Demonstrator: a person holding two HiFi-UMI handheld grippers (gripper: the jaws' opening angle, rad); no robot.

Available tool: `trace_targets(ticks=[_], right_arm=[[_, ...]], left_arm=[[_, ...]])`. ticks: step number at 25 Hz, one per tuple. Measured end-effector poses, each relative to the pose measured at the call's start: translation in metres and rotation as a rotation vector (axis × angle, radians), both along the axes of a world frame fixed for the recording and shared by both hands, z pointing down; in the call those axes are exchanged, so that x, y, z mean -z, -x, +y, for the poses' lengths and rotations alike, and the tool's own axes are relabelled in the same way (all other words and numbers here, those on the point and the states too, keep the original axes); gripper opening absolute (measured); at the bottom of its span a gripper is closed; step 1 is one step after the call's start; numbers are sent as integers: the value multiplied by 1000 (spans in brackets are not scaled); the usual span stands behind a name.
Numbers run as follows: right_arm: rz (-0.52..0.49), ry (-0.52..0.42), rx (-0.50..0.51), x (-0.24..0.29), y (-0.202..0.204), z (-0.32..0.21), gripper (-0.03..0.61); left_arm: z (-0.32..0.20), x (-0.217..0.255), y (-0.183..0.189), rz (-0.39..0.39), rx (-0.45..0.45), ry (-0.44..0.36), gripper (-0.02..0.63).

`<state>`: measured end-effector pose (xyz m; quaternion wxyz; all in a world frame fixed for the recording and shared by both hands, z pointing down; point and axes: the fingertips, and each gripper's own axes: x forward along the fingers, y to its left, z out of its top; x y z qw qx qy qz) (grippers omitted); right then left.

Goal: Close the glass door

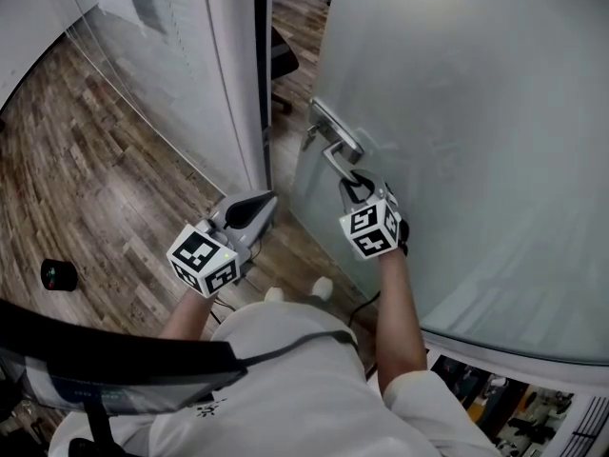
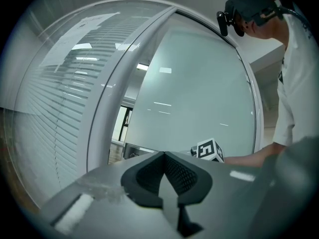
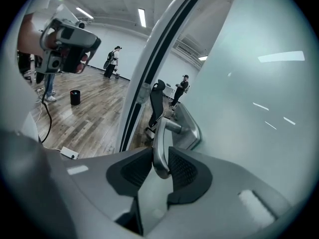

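Note:
The frosted glass door point(image 1: 476, 141) stands ajar, with a narrow gap between its edge and the white frame post point(image 1: 238, 84). Its metal lever handle point(image 1: 335, 146) sticks out near the door's edge. My right gripper point(image 1: 356, 190) points down at the lever and is shut on it. In the right gripper view the lever point(image 3: 159, 143) sits between the two black pads of the right gripper point(image 3: 160, 168). My left gripper point(image 1: 255, 209) hovers by the frame post, left of the door, shut and holding nothing. In the left gripper view the left gripper point(image 2: 164, 156) shows its pads meeting at the tip, facing the door point(image 2: 199, 108).
A glass wall with blinds point(image 1: 162, 55) runs left of the post. A small black round object point(image 1: 59, 274) lies on the wooden floor. Through the gap I see an office chair point(image 3: 157, 106), a person far off point(image 3: 112, 61), and a cable with a white box point(image 3: 70, 153).

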<state>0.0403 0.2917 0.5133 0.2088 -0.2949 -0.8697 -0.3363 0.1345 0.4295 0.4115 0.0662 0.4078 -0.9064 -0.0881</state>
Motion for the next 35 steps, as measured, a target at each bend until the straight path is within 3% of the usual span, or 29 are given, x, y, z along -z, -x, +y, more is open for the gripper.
trace_targets(ticks=[8, 35], right_arm=[[-6, 2, 28, -10, -32, 26, 106], [9, 2, 137, -3, -86, 71, 100]], left_arm=[[22, -11, -17, -5, 2, 2, 3], [61, -5, -29, -6, 83, -5, 3]])
